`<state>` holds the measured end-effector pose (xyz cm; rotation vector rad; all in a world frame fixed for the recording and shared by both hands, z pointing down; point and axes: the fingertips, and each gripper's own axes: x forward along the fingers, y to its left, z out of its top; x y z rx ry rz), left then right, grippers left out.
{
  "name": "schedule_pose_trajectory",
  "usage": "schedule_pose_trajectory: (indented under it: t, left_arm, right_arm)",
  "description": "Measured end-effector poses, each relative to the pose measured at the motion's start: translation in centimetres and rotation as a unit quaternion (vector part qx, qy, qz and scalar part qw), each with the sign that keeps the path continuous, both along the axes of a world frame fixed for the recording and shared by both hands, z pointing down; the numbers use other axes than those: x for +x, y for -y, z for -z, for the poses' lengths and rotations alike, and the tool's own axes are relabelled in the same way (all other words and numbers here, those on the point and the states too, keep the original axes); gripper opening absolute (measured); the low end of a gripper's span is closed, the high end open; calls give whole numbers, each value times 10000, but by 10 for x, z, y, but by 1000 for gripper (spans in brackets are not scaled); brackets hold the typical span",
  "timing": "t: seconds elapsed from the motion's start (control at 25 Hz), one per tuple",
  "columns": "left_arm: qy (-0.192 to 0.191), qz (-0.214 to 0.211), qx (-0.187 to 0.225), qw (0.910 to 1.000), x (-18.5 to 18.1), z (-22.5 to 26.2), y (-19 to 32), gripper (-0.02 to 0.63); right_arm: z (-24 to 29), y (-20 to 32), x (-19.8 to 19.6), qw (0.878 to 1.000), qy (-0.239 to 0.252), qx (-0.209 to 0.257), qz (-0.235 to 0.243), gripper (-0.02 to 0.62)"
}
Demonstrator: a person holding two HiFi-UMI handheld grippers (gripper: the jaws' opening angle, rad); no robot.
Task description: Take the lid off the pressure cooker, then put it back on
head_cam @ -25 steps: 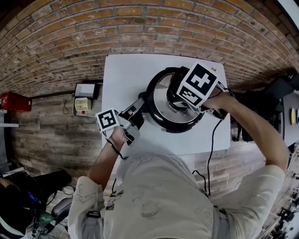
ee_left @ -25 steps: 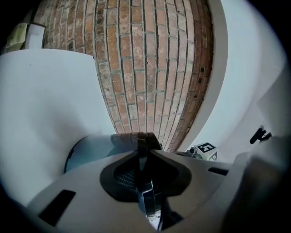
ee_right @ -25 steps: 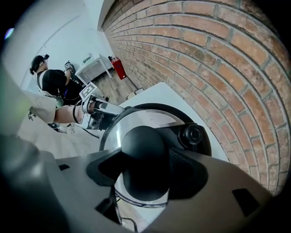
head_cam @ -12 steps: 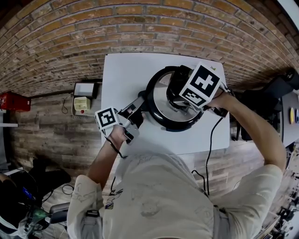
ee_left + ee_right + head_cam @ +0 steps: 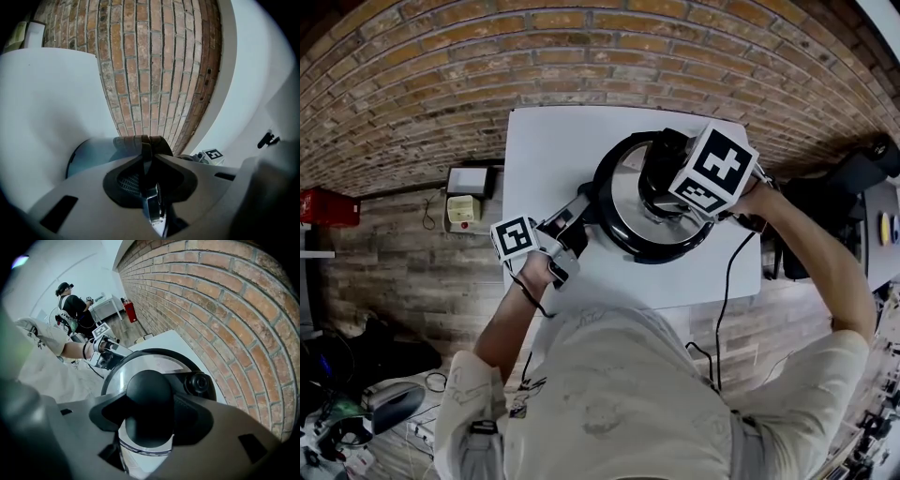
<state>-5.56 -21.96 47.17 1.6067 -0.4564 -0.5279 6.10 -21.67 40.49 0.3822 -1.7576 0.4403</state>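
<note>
Covering lid: seated flat on the pressure cooker, directly beneath the right gripper; shiny centre, black rim.
Knob: black, round, at the lid's middle, filling the gap between the right gripper's jaws.
Valve: black, just beyond the knob as that gripper looks (toward the bricks).
Right gripper: pointing steeply down from above; jaws standing wide, pinching the knob on both sides.
Side handle: sticks out of the cooker toward the left gripper.
Left gripper: held level, jaws nearly pressed together, pinching the side handle; cooker wall just ahead of its tips.
Table: white, under both grippers, bearing the cooker.
Brick wall: beyond the table, ahead of the left gripper.
Cable: black, trailing down below the hand on the right gripper.
</note>
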Motion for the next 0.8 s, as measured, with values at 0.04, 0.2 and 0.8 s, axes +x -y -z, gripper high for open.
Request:
schedule_pose_trajectory:
  t: [0.04,0.2,0.8]
  left_arm:
    - [-5,-5,-4,10000,0,0,0,72]
    - [4,-41,-11,10000,0,0,0,72]
    - [9,18,-110,9999,-1,-1,0,71]
  right_arm:
    - [3,1,0,10000,1,39,15,291]
    - [12,-1,3,9998,-15,163,100,291]
    - [39,-13,45,9975,284,299,-566,291]
